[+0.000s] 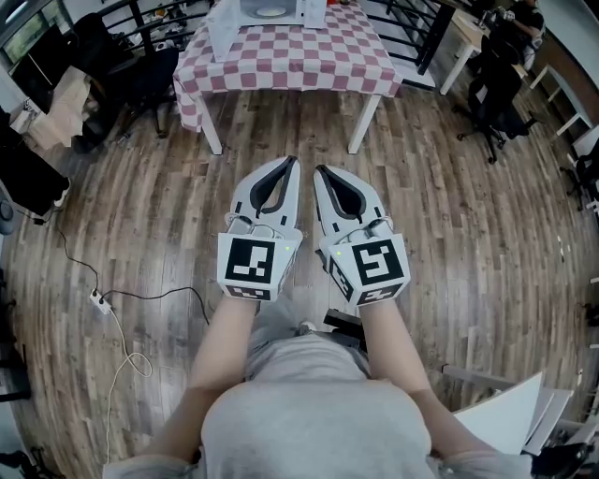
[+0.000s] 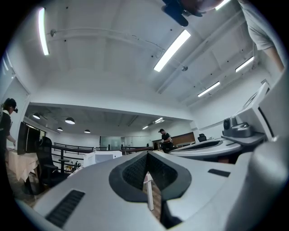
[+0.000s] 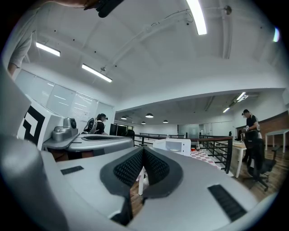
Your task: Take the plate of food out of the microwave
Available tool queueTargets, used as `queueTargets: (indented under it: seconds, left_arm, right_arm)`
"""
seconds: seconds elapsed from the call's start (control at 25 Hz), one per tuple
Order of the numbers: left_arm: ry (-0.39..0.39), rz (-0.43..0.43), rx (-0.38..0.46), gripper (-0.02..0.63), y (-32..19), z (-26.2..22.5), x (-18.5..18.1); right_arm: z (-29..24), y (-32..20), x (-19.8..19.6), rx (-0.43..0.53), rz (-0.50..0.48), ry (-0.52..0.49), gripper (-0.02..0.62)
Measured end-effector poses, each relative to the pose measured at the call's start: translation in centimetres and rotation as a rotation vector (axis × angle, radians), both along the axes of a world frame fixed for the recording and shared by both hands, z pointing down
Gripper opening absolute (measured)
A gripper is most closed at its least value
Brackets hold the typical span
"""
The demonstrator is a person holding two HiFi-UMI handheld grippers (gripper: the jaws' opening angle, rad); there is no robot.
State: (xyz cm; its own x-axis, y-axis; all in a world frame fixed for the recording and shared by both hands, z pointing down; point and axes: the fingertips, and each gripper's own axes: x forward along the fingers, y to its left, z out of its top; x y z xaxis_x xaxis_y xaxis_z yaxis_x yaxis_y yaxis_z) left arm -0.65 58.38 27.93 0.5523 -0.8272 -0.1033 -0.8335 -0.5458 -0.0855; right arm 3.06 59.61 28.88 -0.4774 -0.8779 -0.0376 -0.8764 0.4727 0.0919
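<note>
Forearms (image 1: 221,351) low in head view, both grippers side by side over the wood floor (image 1: 440,234). Left gripper (image 1: 289,165) clenched on nothing, right gripper (image 1: 321,171) likewise clenched and empty (pads meet in both gripper views). Well ahead stands the counter (image 1: 309,65) with checked cloth. On it is the microwave (image 1: 309,11), door (image 1: 222,28) already open, plate of food (image 1: 270,11) inside the cavity. Task looks barely begun: approach, grasp and lift-out all left; door-opening not needed. Only the head view gives the floor gap to the counter and the plate from above. Right gripper view shows the microwave (image 3: 174,146) level-on with open cavity facing, which head view crops. Left gripper view catches only its white box (image 2: 101,157) past the jaw, cavity not readable.
</note>
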Motion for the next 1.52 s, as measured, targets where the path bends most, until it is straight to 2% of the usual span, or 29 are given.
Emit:
queueTargets:
  seconds: [0.4,0.72,1.52]
  left_arm:
    - [0.021,0.006,0.014,0.003,-4.6,-0.2,-0.7]
    - [0.021,0.008,0.008,0.002,-9.4,-0.1,-1.3]
    - [-0.018,0.041,-0.032,0.003,-19.3,0.7,-6.1]
  right_arm:
    - [0.1,-4.2,-0.9,0.019,0.012,0.040,0.025]
    - [0.3,-9.1,-0.9,0.000,0.035,0.025,0.025]
    - [1.0,-19.8,-6.2,-0.047,0.069,0.015,0.026]
